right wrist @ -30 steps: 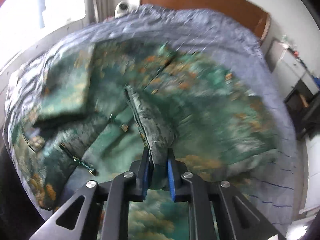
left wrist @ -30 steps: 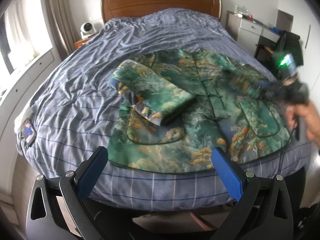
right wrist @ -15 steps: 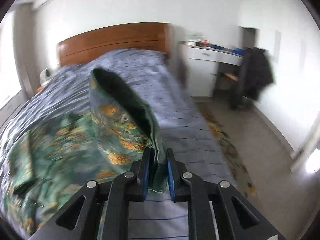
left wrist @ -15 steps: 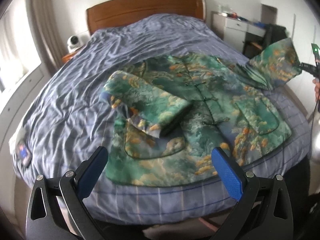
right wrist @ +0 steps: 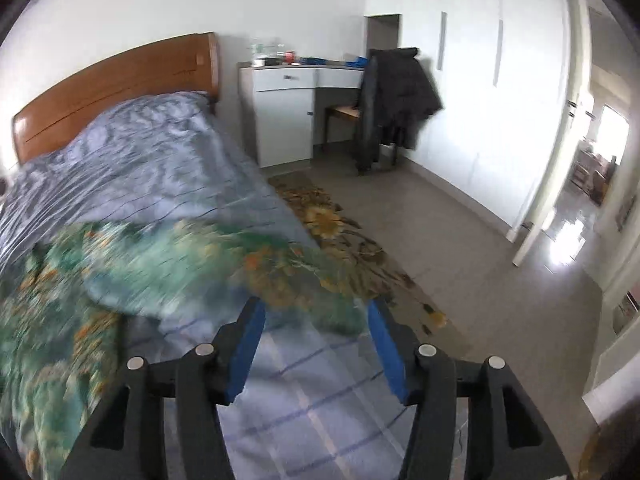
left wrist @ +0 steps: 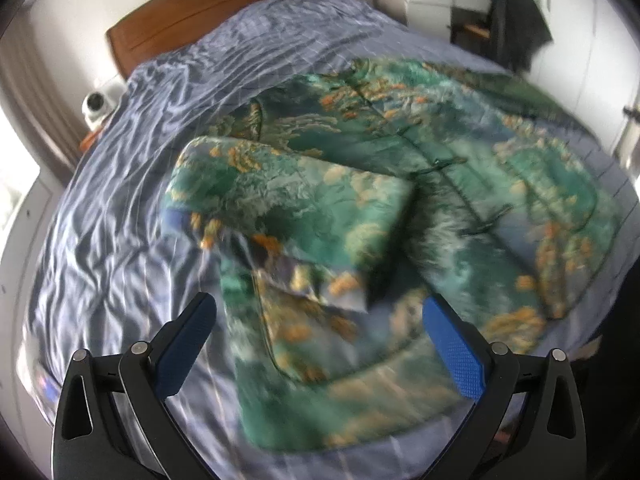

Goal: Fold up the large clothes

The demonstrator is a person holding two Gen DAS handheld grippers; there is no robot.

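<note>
A green jacket with orange and white patterns [left wrist: 440, 184] lies spread on the blue checked bed [left wrist: 132, 216]. Its left sleeve [left wrist: 288, 208] is folded across its front. My left gripper [left wrist: 316, 340] is open and empty above the jacket's near hem. In the right wrist view the jacket's other sleeve [right wrist: 248, 264] lies stretched out toward the bed's right edge. My right gripper [right wrist: 314, 340] is open, just behind the sleeve's cuff, holding nothing.
A wooden headboard [right wrist: 112, 88] is at the far end. A white desk [right wrist: 288, 108] and a chair with a dark coat [right wrist: 392, 104] stand right of the bed. A patterned rug [right wrist: 348, 236] lies on the floor beside it. A white camera [left wrist: 96, 106] sits far left.
My right gripper swung the sleeve out to the right, opened and let it drop on the bed. My left gripper moved closer over the jacket's hem.
</note>
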